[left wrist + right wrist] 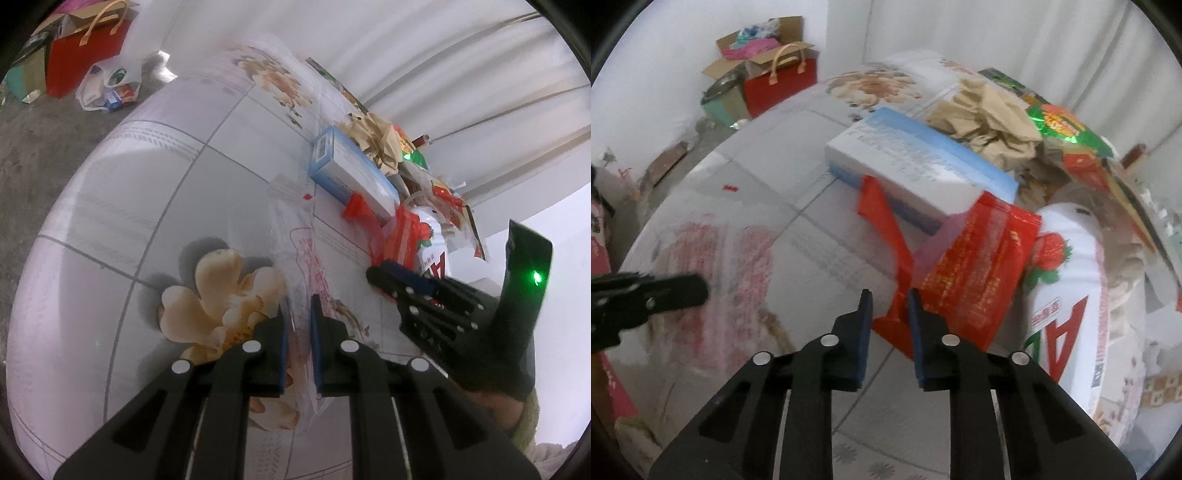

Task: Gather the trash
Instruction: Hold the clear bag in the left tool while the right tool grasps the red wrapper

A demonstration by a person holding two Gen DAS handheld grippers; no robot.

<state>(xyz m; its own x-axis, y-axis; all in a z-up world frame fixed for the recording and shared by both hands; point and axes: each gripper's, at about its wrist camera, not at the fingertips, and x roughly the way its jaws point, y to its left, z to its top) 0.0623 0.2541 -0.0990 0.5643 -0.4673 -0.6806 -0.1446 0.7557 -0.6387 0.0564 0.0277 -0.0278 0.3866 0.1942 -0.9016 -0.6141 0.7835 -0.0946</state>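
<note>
The left gripper [298, 325] has its jaws nearly closed on the near edge of a clear bag [303, 258] with red print, which lies flat on the table [110, 240]. The thin film passes between the pads, so I judge it is gripped. The bag's long axis runs straight away from this gripper, toward the pile of trash.

The right gripper [889, 314] is also narrowed, with only a small gap, and the corner of a red wrapper [967, 266] sits between its fingers. It seems to pinch the wrapper (the picture is blurred there, so the contact is not fully sure). The wrapper lies directly ahead of the right gripper and slightly to its right, and its far part leans on a blue-white box [916, 166] and touches a white bottle [1067, 295] with a strawberry picture. Crumpled brown paper [990, 114] and a green-red packet [1067, 125] lie beyond.

The bag is just to the left of the wrapper, so the right gripper is the nearer one to carry the wrapper across into the bag, probably once the mouth is opened.
</note>
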